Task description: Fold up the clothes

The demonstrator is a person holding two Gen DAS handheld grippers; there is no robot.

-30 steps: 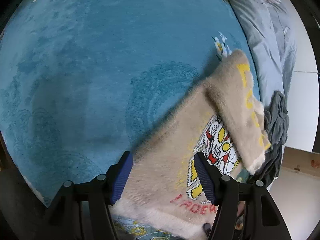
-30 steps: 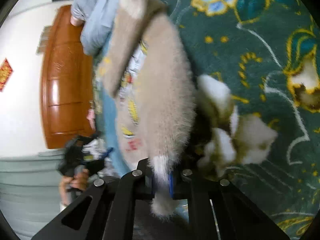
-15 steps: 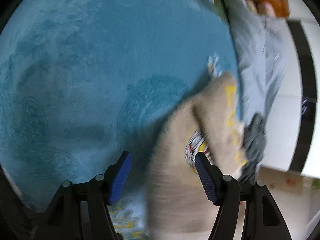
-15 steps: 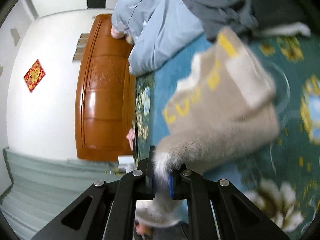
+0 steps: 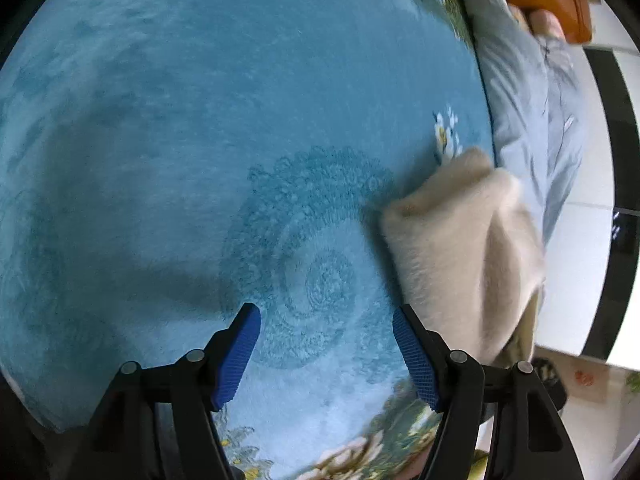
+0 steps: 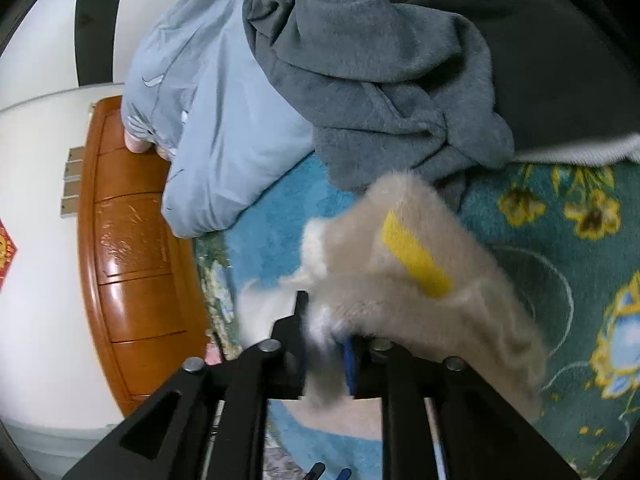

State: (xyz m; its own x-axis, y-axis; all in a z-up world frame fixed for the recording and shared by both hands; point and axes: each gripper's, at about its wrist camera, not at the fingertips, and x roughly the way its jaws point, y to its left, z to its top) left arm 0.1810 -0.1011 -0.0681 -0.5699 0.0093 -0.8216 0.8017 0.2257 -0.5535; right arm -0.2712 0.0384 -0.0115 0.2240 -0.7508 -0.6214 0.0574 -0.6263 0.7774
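Note:
A fluffy beige sweater [image 6: 404, 292] with a yellow mark hangs folded and bunched from my right gripper [image 6: 328, 344], which is shut on its furry edge. In the left wrist view the same beige sweater [image 5: 460, 264] sits to the right of my fingers, above the teal bed cover [image 5: 200, 140]. My left gripper [image 5: 326, 340] stands open over the bare cover, with nothing between its blue pads [image 5: 240, 348]. The sweater's printed front is hidden.
A crumpled grey garment [image 6: 380, 88] and a darker one lie just beyond the sweater. A pale blue quilt [image 6: 216, 148] is bunched against the wooden headboard [image 6: 128, 264]. The flowered border of the cover [image 6: 580, 240] lies to the right.
The right gripper has swung the sweater over toward the grey clothes pile. In the left view the sweater has slid away to the right, out from between the open fingers.

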